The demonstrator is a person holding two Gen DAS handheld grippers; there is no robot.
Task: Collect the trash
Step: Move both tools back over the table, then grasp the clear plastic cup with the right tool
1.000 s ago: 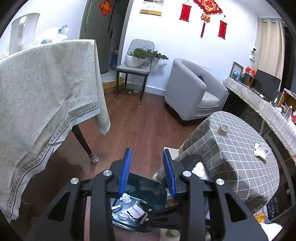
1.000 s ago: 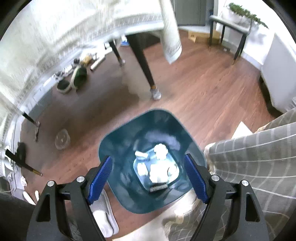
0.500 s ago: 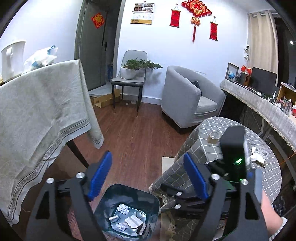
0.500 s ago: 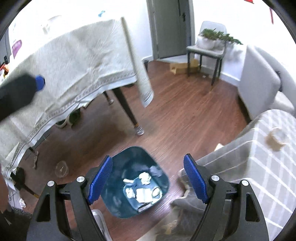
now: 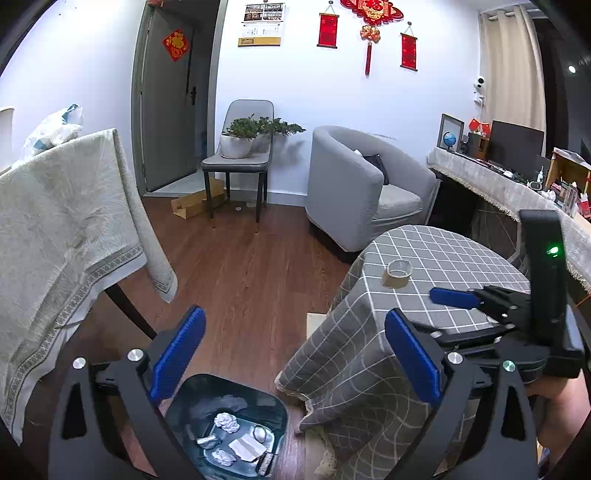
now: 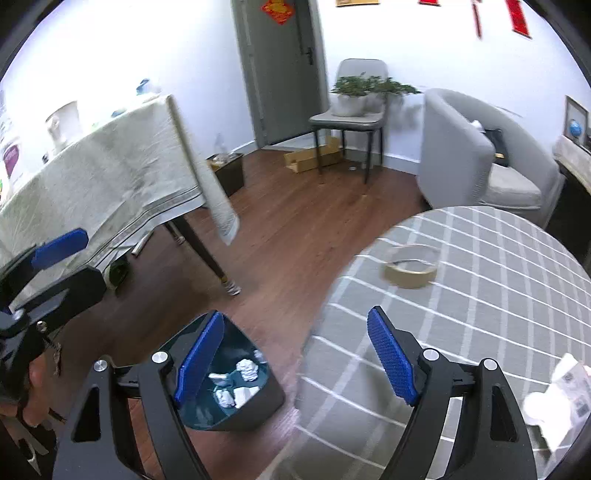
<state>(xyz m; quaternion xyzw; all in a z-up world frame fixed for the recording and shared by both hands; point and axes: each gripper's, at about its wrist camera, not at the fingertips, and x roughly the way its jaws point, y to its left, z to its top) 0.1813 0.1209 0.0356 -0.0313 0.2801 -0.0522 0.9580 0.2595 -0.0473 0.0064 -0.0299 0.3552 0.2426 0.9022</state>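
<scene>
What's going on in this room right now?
A person is clearing trash with a gripper in each hand. The left gripper has just been opening, with nothing between its fingers, above the bin on the floor, which holds crumpled paper. The right gripper is open and empty over the edge of the checked table, where a tape roll and white scraps remain.

A grey armchair is set against the white wall, beside a chair on which a potted plant is stood. Red hangings are fixed above — a flattened cardboard box is left on the wooden floor.
</scene>
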